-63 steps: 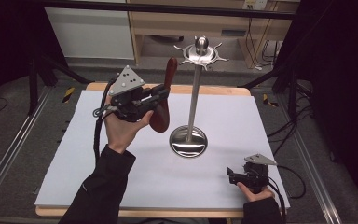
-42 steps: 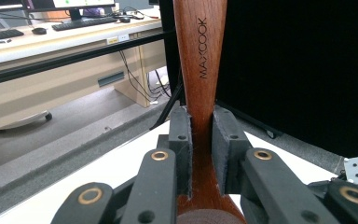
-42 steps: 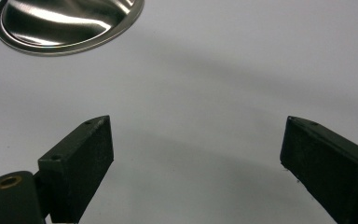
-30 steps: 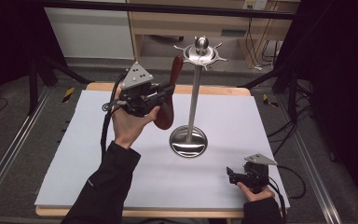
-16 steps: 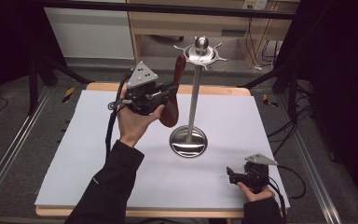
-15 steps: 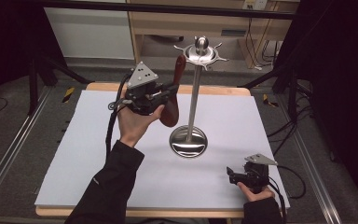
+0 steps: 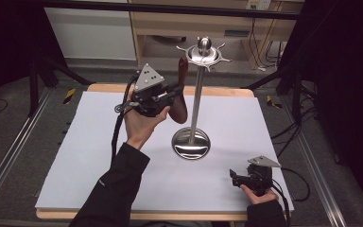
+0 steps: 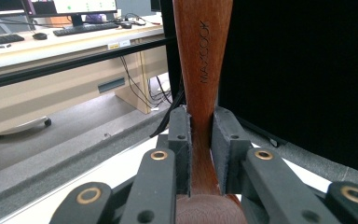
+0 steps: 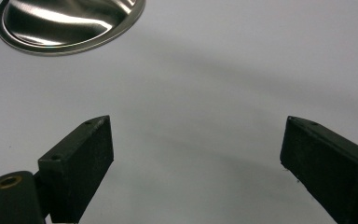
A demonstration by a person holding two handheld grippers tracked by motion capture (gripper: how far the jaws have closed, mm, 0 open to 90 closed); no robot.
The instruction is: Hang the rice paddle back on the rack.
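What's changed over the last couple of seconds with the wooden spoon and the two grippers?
The left gripper, shut on the wooden spoon, has carried it up and toward the metal stand, handle tip now near the hooks at its top. The stand and the open right gripper on the white mat stayed put.

I count one wooden spoon point(image 7: 182, 97), clamped in my left gripper point(image 7: 170, 97) just left of the steel stand point(image 7: 196, 94). There is one such stand, with one round base point(image 7: 191, 144) and one knob point(image 7: 204, 44) on top. I hold two grippers: the left one beside the stand's pole, the right gripper point(image 7: 234, 178) with jaws apart, lower right of the base. One white sheet point(image 7: 90, 156) covers the one surface point(image 7: 217, 91) under the stand.
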